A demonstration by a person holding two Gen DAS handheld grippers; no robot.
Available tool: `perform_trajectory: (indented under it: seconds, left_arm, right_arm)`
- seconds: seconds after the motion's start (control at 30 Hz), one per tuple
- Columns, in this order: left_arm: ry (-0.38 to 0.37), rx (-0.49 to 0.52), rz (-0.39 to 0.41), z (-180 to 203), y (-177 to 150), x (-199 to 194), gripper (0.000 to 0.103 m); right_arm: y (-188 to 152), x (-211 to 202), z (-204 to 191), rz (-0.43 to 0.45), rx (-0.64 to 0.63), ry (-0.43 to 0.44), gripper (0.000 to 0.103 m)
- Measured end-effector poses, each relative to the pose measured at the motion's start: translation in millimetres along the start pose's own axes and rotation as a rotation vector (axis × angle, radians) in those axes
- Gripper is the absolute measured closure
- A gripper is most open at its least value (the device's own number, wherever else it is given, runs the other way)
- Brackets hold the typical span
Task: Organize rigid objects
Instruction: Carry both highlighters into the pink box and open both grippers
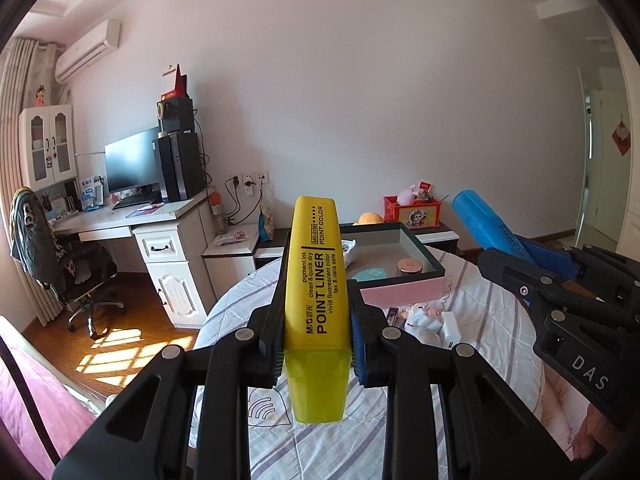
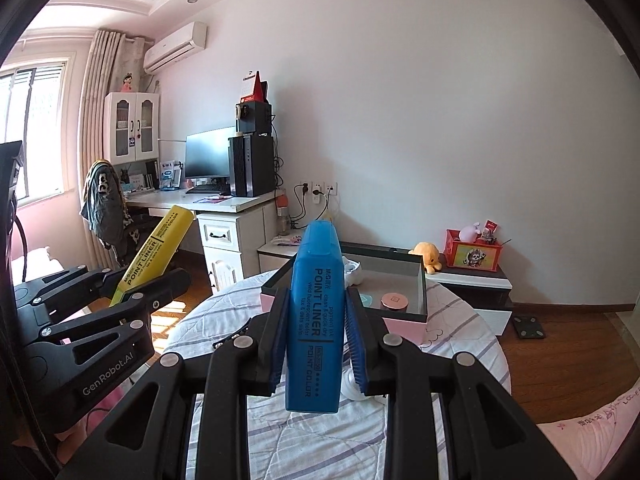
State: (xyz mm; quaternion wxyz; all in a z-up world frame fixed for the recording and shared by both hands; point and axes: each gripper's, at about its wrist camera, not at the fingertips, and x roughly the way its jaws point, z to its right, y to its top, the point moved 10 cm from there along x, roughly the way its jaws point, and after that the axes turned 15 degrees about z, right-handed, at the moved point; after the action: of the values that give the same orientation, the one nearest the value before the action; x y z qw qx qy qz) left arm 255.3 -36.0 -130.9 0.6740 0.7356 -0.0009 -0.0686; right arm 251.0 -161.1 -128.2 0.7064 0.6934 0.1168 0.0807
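Observation:
My left gripper (image 1: 316,312) is shut on a yellow highlighter (image 1: 316,292), held upright above the round table; it also shows at the left of the right wrist view as the yellow highlighter (image 2: 154,250) in the left gripper (image 2: 124,292). My right gripper (image 2: 316,320) is shut on a blue highlighter (image 2: 316,312), also upright. In the left wrist view the blue highlighter (image 1: 488,224) sticks out of the right gripper (image 1: 536,264) at the right. Behind both stands an open pink-sided box (image 1: 404,292) holding a round rose-gold lid (image 1: 410,266) and a teal item (image 1: 370,274).
A striped cloth covers the round table (image 2: 224,320). Small white items (image 1: 436,324) lie on it near the box, and a black clip (image 2: 232,338) lies at its left. A desk with a monitor (image 2: 208,156), an office chair (image 1: 80,264) and a low cabinet (image 2: 472,280) stand beyond.

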Motion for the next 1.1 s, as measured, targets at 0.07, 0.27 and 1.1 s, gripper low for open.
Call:
perform_trajectory:
  seconds: [0.07,0.27,1.1]
  left_arm:
    - [-0.005,0.010,-0.008,2,-1,10,0.077]
    - [-0.031,0.049,-0.055,-2,3,75,0.077]
    - [-0.046,0.052,-0.503,-27,-121,337,0.074]
  right_arm:
    - [-1,5,4,-0.004,-0.001,0.000,0.076]
    - [-2,39,29,-0.042,-0.003,0.003,0.076]
    - [-130,290,110,-0.477,0.116,0.007,0.075]
